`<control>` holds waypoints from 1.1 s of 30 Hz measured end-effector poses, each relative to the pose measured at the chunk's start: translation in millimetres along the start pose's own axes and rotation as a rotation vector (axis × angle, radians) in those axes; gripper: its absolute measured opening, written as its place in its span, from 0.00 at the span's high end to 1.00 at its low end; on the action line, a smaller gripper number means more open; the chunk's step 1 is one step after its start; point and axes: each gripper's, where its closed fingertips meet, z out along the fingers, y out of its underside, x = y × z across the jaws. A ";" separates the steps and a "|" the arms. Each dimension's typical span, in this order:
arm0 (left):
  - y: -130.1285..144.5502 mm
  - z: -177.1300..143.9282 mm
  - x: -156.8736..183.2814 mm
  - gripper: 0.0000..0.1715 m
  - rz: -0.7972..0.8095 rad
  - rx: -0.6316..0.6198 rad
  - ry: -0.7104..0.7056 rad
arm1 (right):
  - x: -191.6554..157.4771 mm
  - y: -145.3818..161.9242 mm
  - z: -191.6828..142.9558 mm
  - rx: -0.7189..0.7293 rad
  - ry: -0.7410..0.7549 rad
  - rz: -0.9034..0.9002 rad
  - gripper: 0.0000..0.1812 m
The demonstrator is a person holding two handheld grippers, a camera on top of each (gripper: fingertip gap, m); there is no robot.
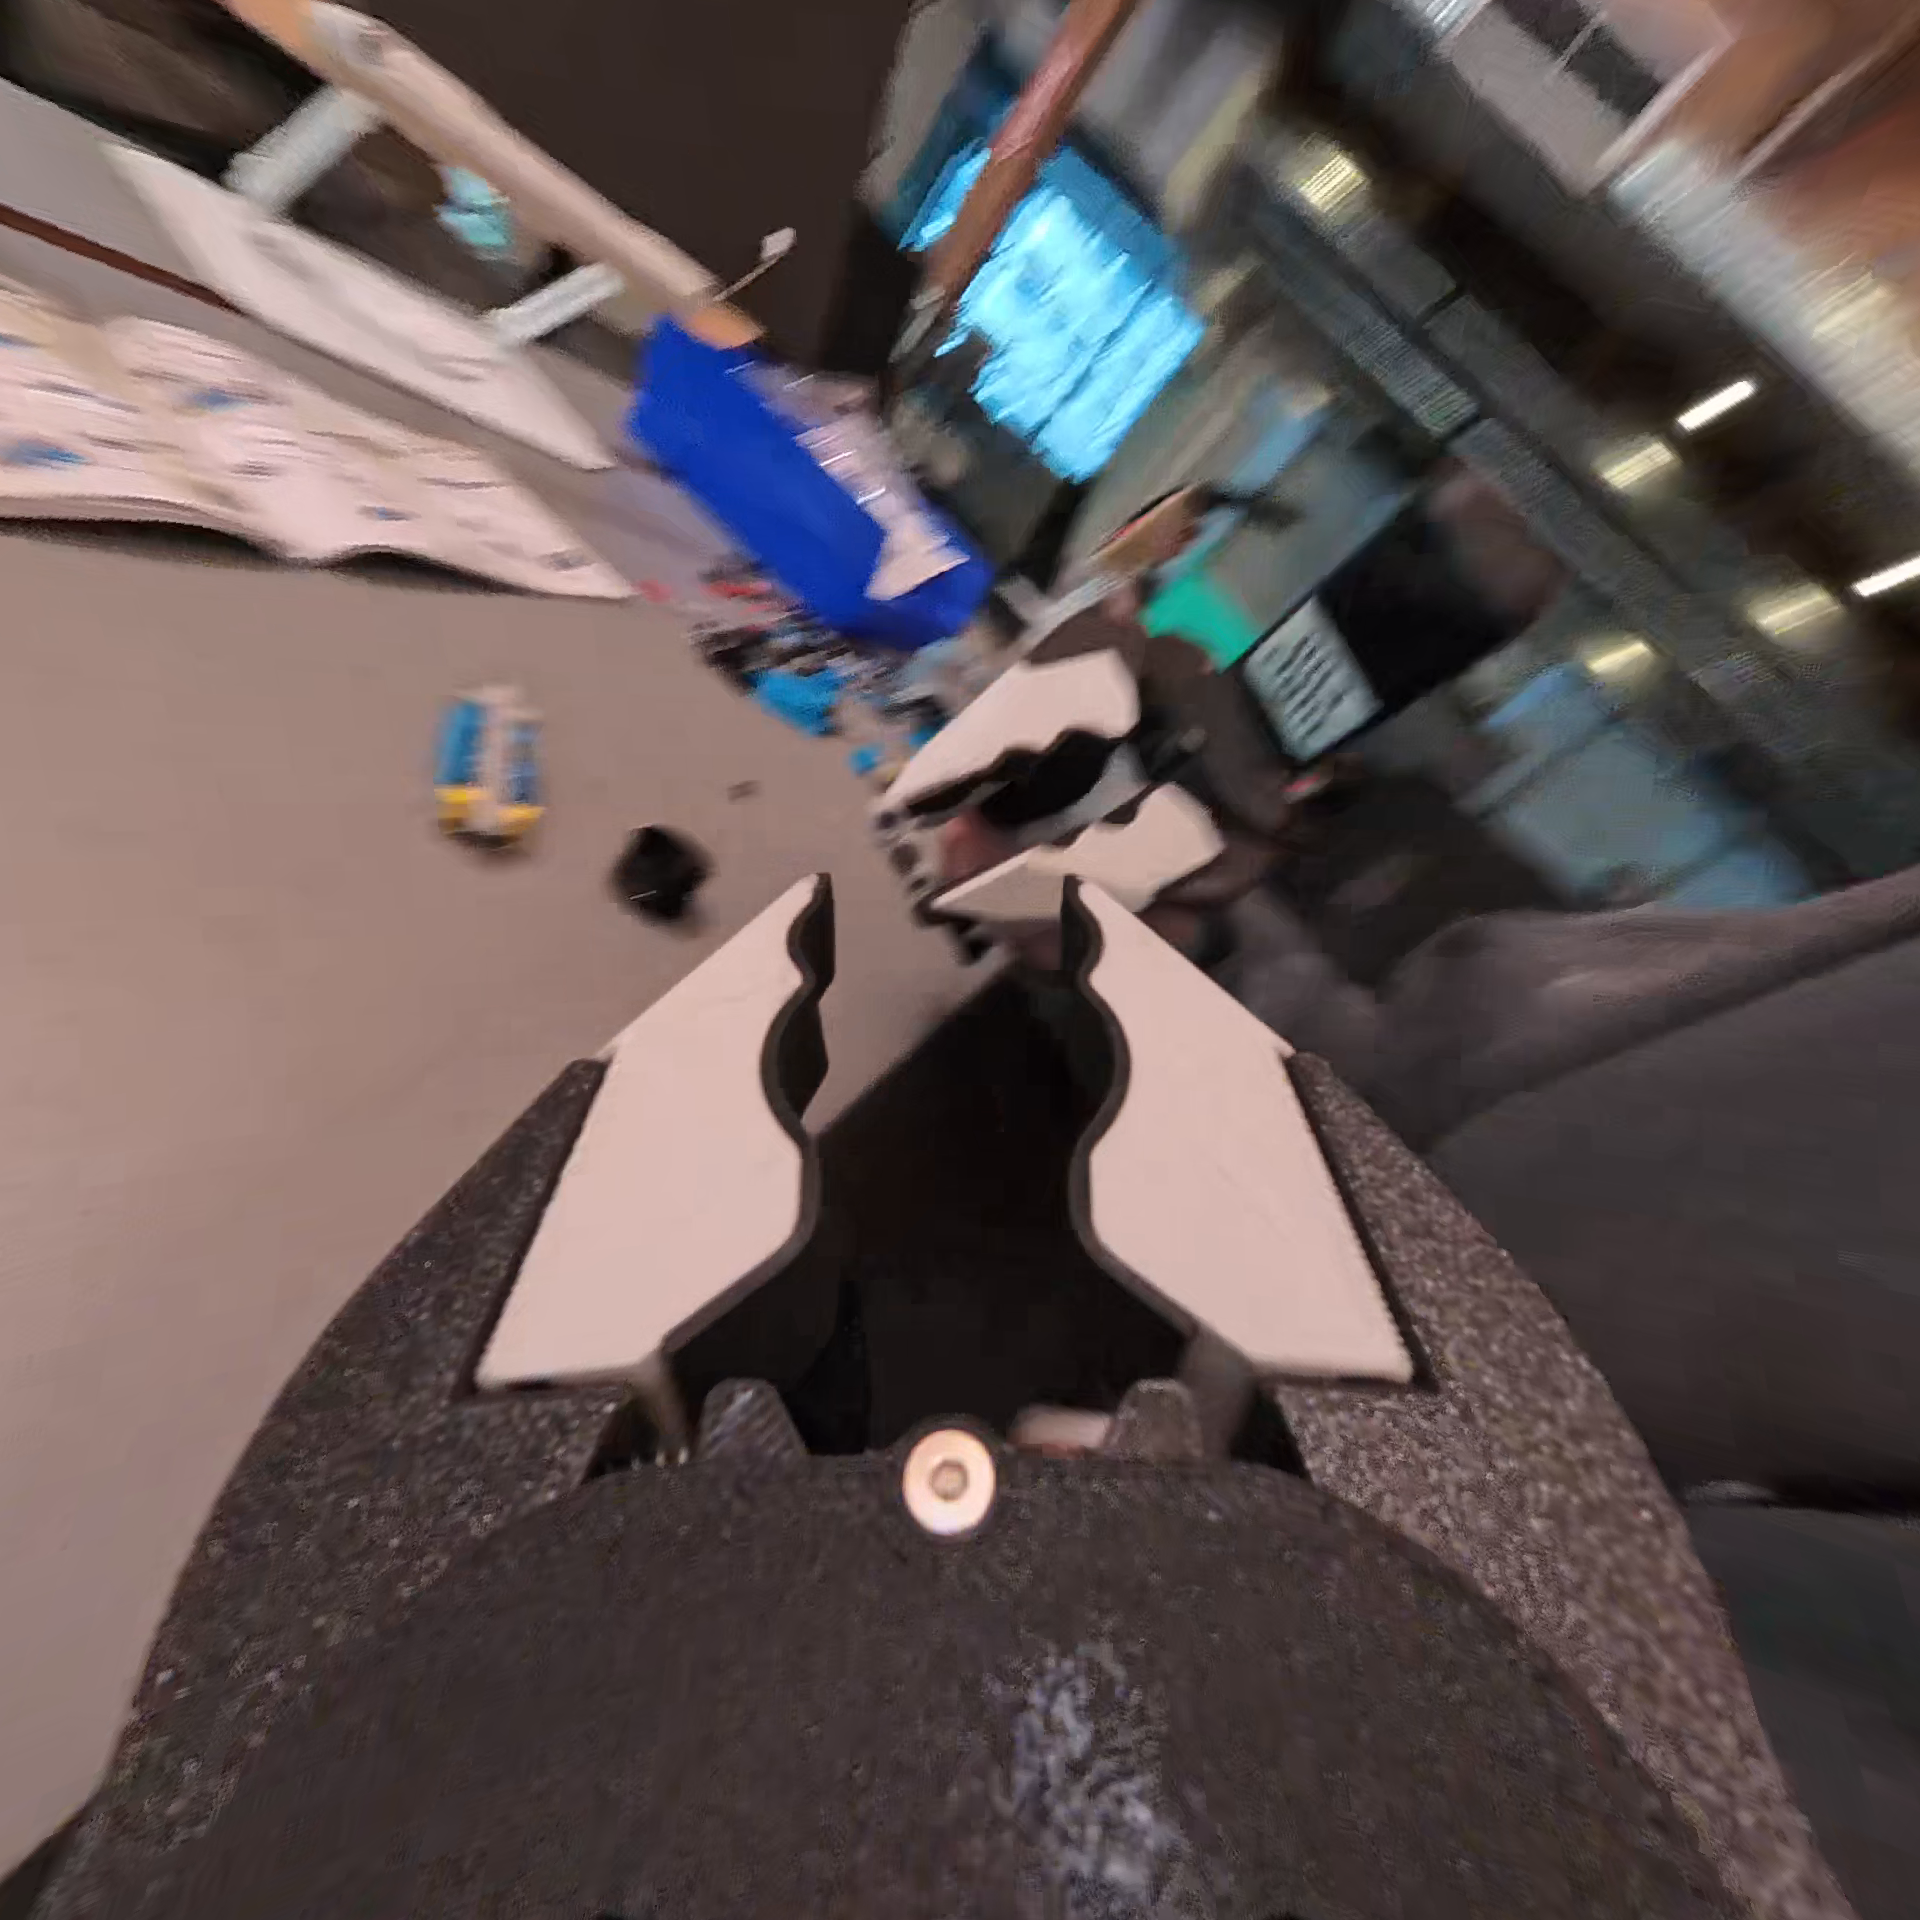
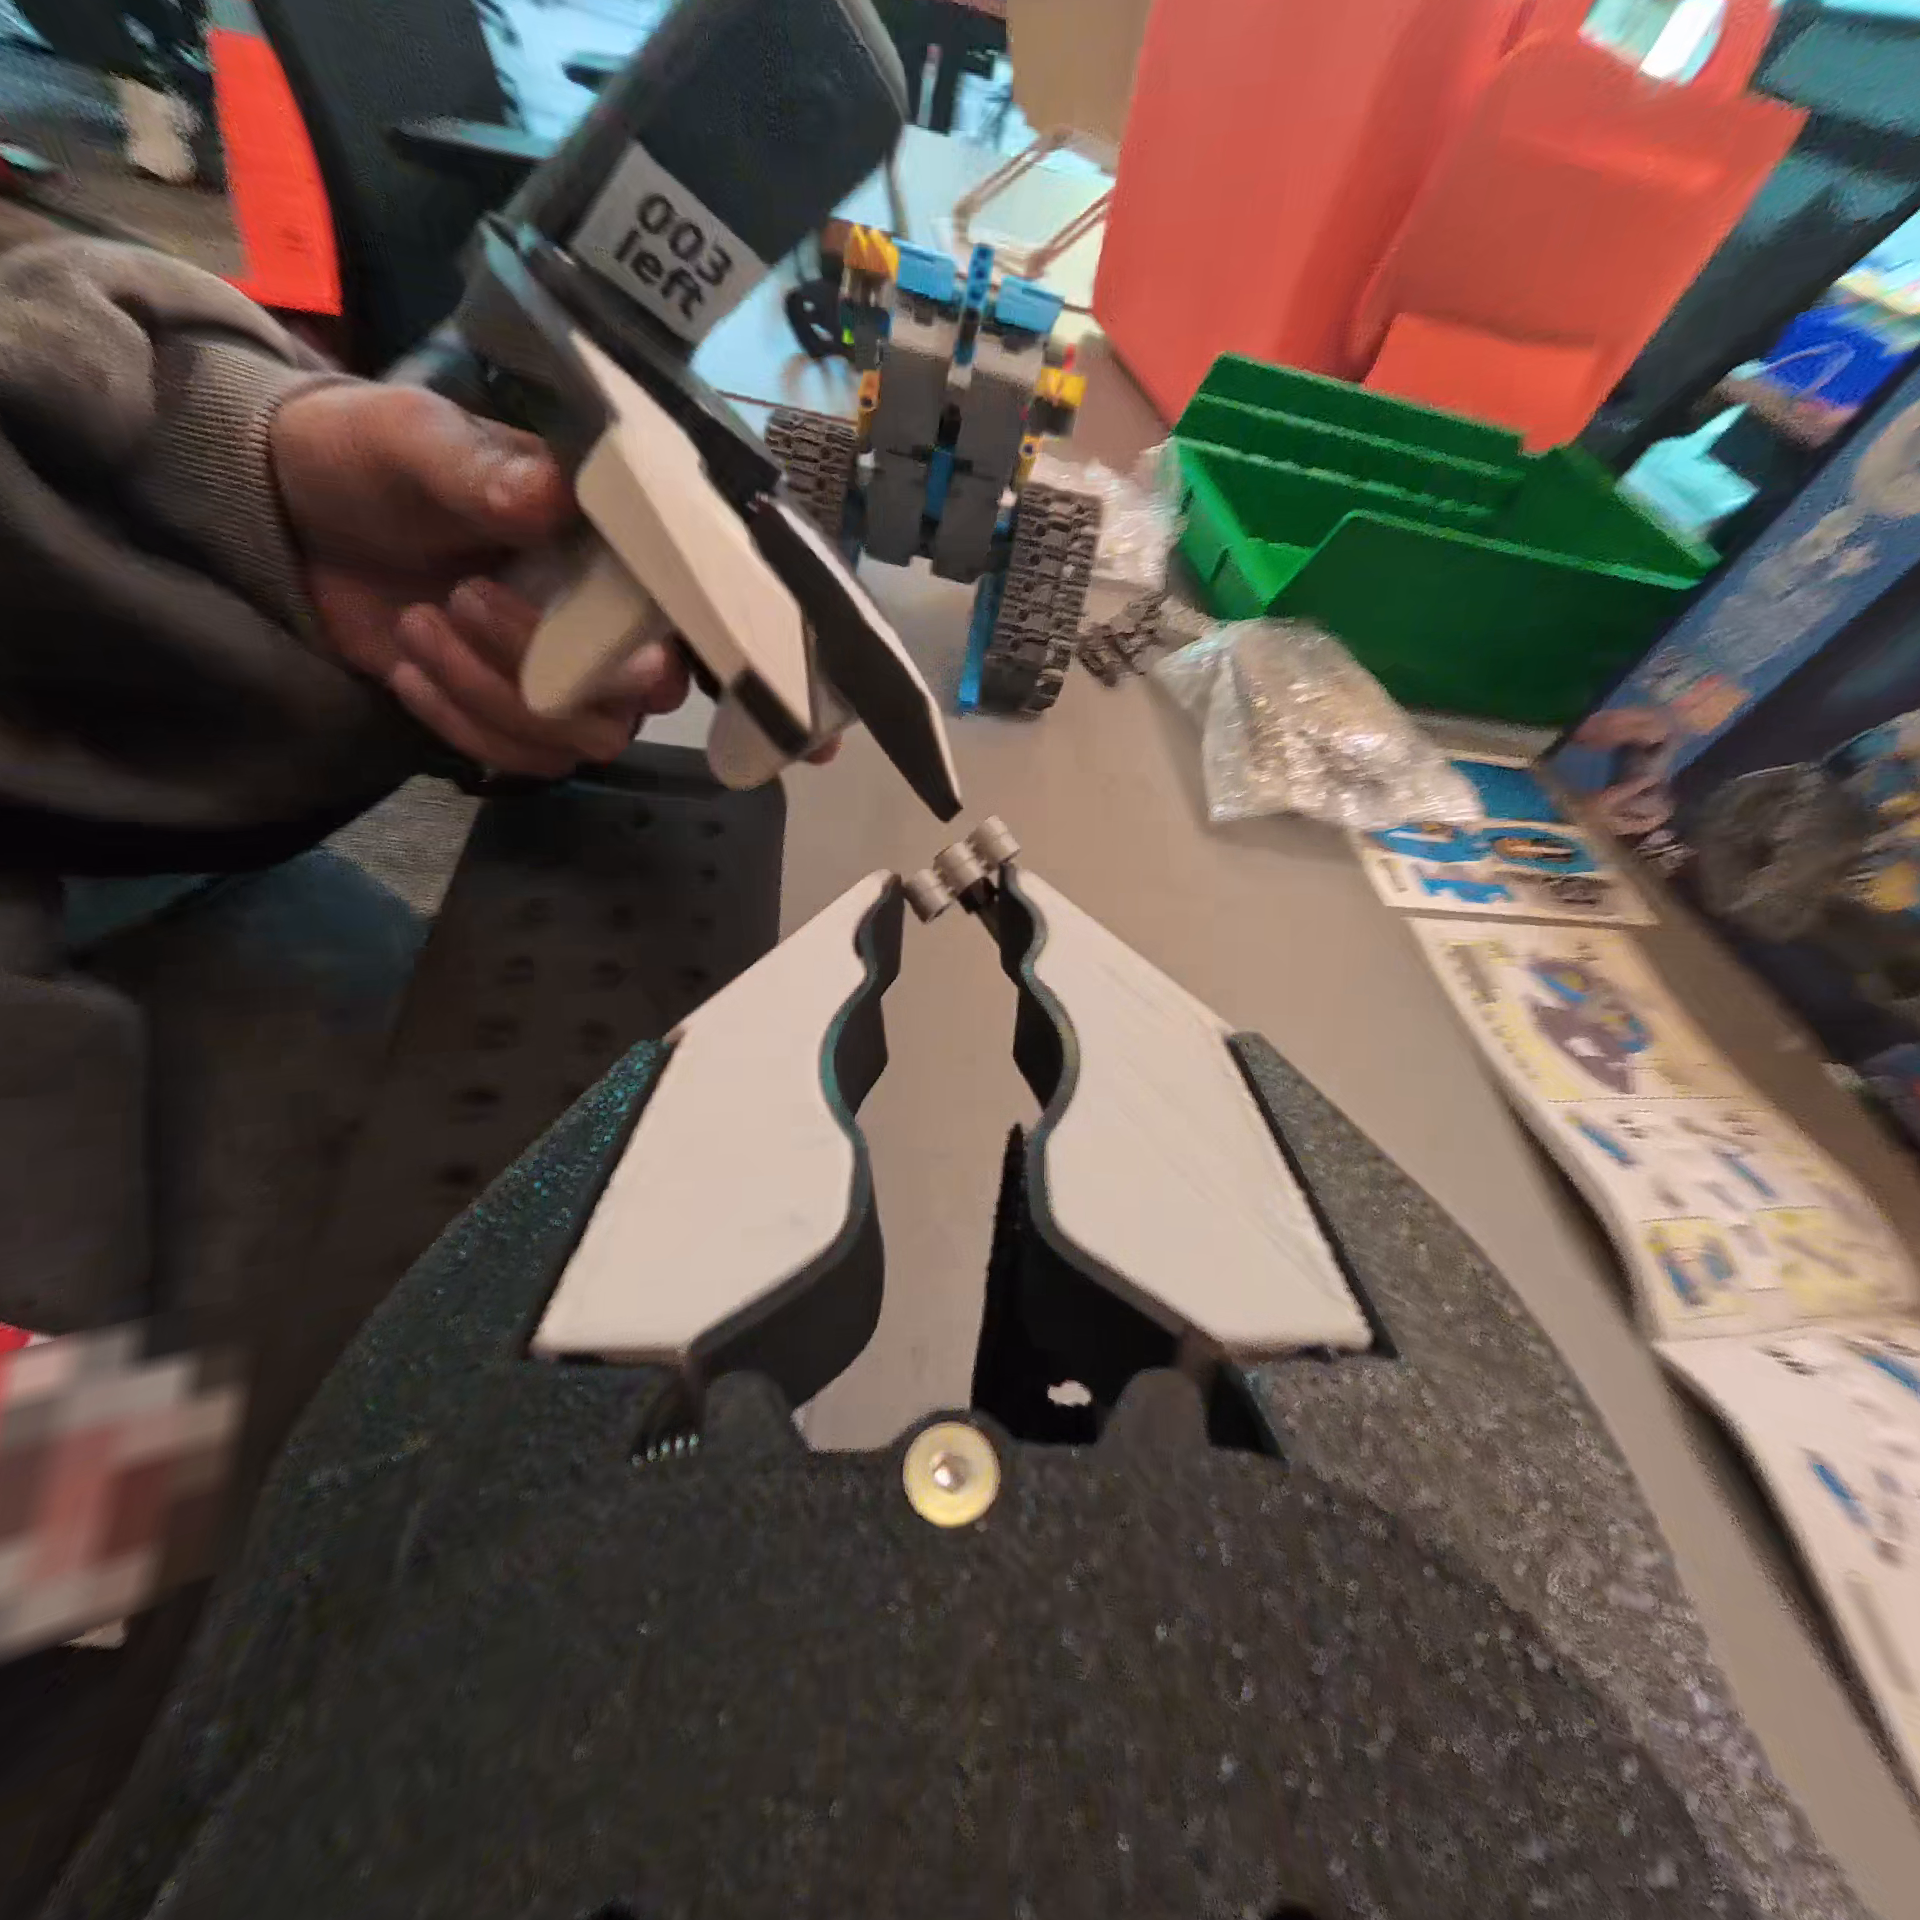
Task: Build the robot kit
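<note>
My right gripper (image 2: 951,883) is shut on a small grey studded brick piece (image 2: 961,864), held above the grey table (image 2: 1143,935). My left gripper (image 2: 940,795), held by a hand (image 2: 416,561), points its tip down at that piece, just above it. In the blurred left wrist view my left gripper (image 1: 948,894) is open and empty. The right gripper (image 1: 920,847) is right in front of its tips. A small blue, yellow and white brick assembly (image 1: 488,769) and a small black piece (image 1: 660,868) lie on the table to the left.
A grey tracked brick vehicle (image 2: 956,468) stands farther back. A green bin (image 2: 1403,561), a clear bag of parts (image 2: 1299,717), instruction sheets (image 2: 1662,1143) and a blue box (image 2: 1818,675) are on the right. A black perforated chair seat (image 2: 582,987) is at the left. My two grippers' fingertips are within a few centimetres of each other.
</note>
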 end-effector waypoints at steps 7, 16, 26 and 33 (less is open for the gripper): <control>4.6 13.6 -10.6 0.82 -0.093 -0.002 -0.005 | -6.6 -1.8 2.1 -0.133 0.190 -0.295 0.90; 9.5 22.3 -20.2 0.97 -0.071 -0.005 -0.051 | 0.4 2.3 5.0 -0.125 0.280 -0.365 0.90; 8.5 34.8 -30.9 0.96 -0.086 -0.103 0.032 | 25.3 6.1 -17.2 0.015 0.061 0.040 0.80; 17.0 44.0 -33.0 0.97 -0.107 -0.219 0.106 | 24.7 24.8 -19.9 0.040 -0.267 0.234 0.87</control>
